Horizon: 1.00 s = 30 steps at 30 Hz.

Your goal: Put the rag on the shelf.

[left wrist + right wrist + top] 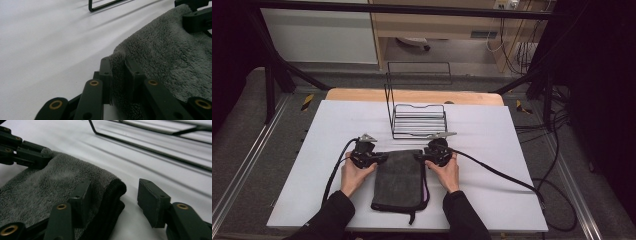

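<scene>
Here, a folded grey towel [399, 179] lying flat on the white worktop [312, 165], on the person's side of a black wire rack [418, 120] and near it. Left tool [379, 158] at the towel's far left corner, pressed together on a fold of the cloth: in the left gripper view, grey pile [160, 55] pinched between the two black jaws, corner standing up between them. Left hand [354, 175] wrapped round that tool, cable trailing back toward the person. Right tool [421, 157] at the towel's far right corner, spread: in the right gripper view, one jaw resting on top of the towel [50, 185], the other clear of the cloth beside its folded edge, bare worktop between that jaw and the edge. Right hand [446, 172] behind it, cable running off away from the towel. Rack wires [155, 147] crossing the top of the right gripper view, beyond the towel. A thin purple edge and a short dark loop showing at the towel's near right corner in the high view. Dark sleeves [329, 217] reaching toward the towel from the near edge.
</scene>
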{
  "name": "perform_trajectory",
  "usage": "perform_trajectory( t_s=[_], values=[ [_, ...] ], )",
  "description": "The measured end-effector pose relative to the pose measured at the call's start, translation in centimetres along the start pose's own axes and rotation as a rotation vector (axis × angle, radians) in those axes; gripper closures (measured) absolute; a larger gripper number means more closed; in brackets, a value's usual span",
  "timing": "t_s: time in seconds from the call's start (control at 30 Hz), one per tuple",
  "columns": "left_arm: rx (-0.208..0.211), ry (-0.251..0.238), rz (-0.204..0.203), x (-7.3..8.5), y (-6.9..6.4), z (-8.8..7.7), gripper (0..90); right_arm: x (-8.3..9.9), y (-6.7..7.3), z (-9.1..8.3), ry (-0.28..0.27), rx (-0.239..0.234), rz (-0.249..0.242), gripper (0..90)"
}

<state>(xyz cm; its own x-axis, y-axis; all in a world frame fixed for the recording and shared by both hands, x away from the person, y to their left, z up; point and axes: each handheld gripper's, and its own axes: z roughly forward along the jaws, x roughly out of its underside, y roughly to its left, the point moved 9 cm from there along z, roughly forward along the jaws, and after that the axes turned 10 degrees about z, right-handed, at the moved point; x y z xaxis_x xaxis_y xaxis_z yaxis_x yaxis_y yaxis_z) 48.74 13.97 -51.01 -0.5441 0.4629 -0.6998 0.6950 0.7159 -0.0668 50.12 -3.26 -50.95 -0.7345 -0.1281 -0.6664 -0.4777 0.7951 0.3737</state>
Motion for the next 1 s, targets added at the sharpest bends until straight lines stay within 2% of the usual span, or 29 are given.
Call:
perform_trajectory(
  t_s=[0.17, 0.23, 0.4, 0.43, 0.63, 0.83, 1.0],
  values=[
    [0.005, -0.002, 0.001, 0.0, 0.0, 0.0, 76.6, 0.4, 0.4, 0.0, 0.024, -0.025, 0.012, 60.7],
    [0.006, -0.003, 0.003, 0.0, 0.0, 0.0, 76.6, 0.6, 0.4, 0.0, 0.048, -0.034, 0.035, 64.2],
    [0.011, -0.006, 0.003, 0.1, 0.1, 0.0, 76.5, 0.8, 0.5, 0.0, 0.063, -0.048, 0.043, 69.2],
    [0.012, -0.007, 0.002, 0.1, 0.1, 0.0, 76.5, 0.8, 0.6, -0.1, 0.068, -0.054, 0.048, 72.5],
    [0.026, -0.010, -0.014, 0.1, 0.1, -0.1, 78.2, 0.7, 0.7, -0.3, 0.073, -0.061, 0.065, 77.8],
    [0.048, -0.019, -0.041, 0.0, 0.3, -0.3, 79.8, 0.6, 0.9, -0.5, 0.064, -0.064, 0.070, 78.7],
    [0.054, -0.055, -0.038, -0.5, 0.3, -1.2, 80.1, 0.2, 1.4, -1.4, 0.026, -0.070, 0.048, 78.8]
  ],
)
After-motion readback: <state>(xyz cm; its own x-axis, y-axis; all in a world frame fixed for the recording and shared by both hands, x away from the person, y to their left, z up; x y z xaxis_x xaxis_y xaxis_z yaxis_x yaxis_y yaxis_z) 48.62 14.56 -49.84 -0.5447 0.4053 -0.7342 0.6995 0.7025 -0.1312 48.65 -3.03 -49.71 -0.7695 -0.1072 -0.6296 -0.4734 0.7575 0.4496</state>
